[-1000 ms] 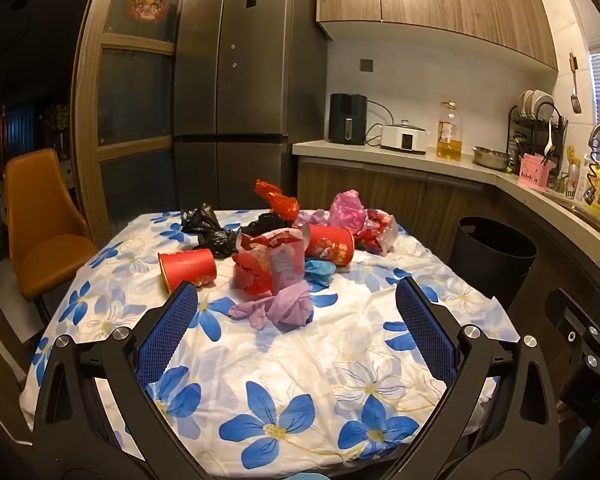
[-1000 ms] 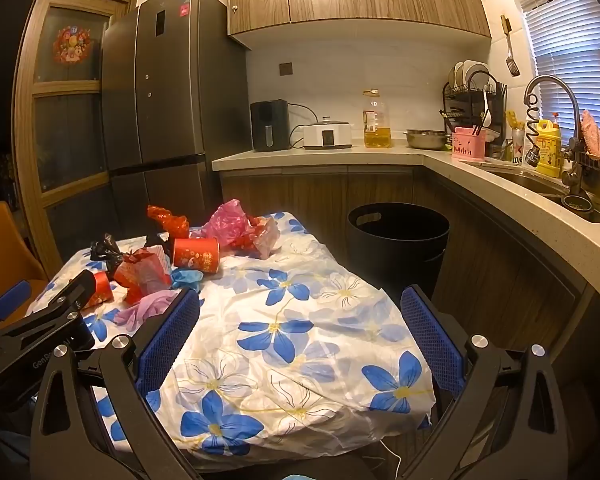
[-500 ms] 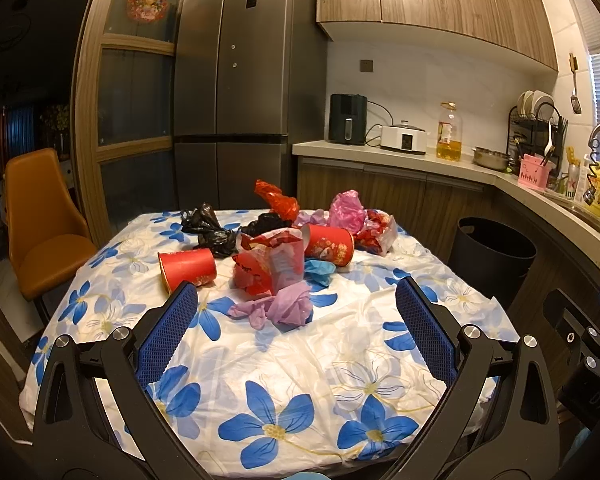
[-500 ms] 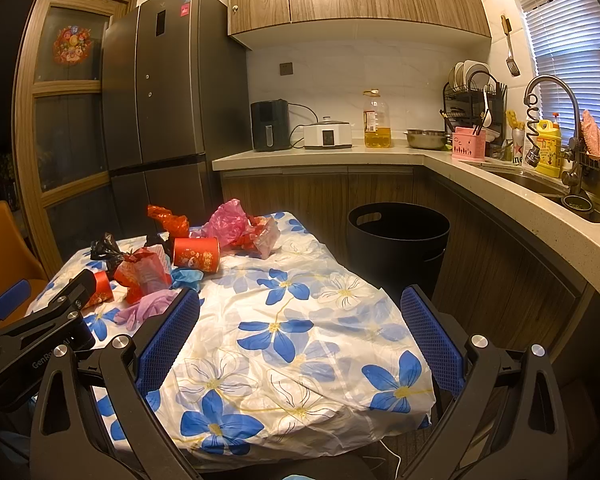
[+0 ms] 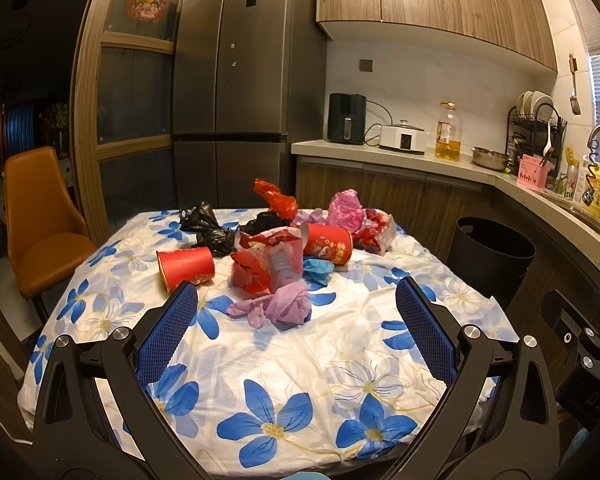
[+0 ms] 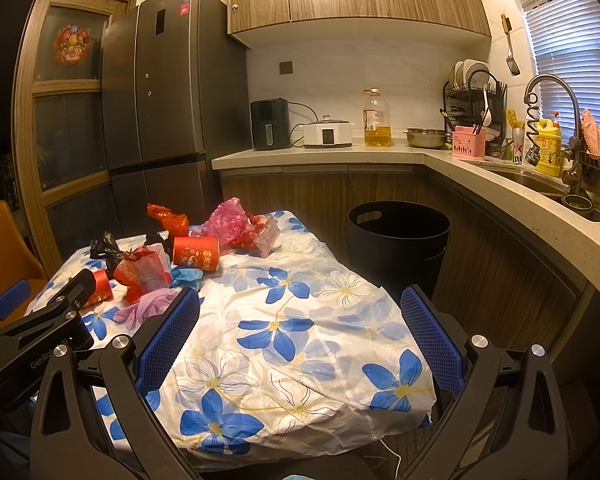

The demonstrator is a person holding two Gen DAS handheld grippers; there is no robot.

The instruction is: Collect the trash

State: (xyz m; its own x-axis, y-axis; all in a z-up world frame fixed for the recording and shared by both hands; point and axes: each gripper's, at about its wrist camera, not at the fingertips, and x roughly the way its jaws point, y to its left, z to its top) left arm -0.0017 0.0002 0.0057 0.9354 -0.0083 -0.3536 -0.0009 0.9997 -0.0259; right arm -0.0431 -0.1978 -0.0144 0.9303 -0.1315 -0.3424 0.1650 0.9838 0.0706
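Step in hand, judged from the layout: first pick, nothing grasped yet. Landmark: round black plastic bin, on the floor off the right edge of the counter with the blue-flower cloth.

Left of the bin, farthest out:
- Left gripper: jaws wide apart, empty, held short of the pile.
- Red paper cup lying on its side, at the pile's left edge, farthest from the bin.
- Crumpled black plastic bags, behind that cup.

Nearer the bin:
- Crumpled lilac plastic glove, closest piece to the left gripper; take first.
- Red and clear plastic wrapper, just behind the glove; blue plastic scrap beside it.
- Second red paper cup with printed pattern, on its side; pink plastic bag and red crumpled bag behind.

Right gripper: jaws wide apart, empty, over bare cloth between pile and bin.

Procedure:
- Straddle soft film fully before closing; pinch the bulk, not a loose edge.
- Grip cups across the wall, lightly, to avoid crushing or rolling.
- Avoid catching the loose cloth.
- Carry rightward, release above the bin opening.
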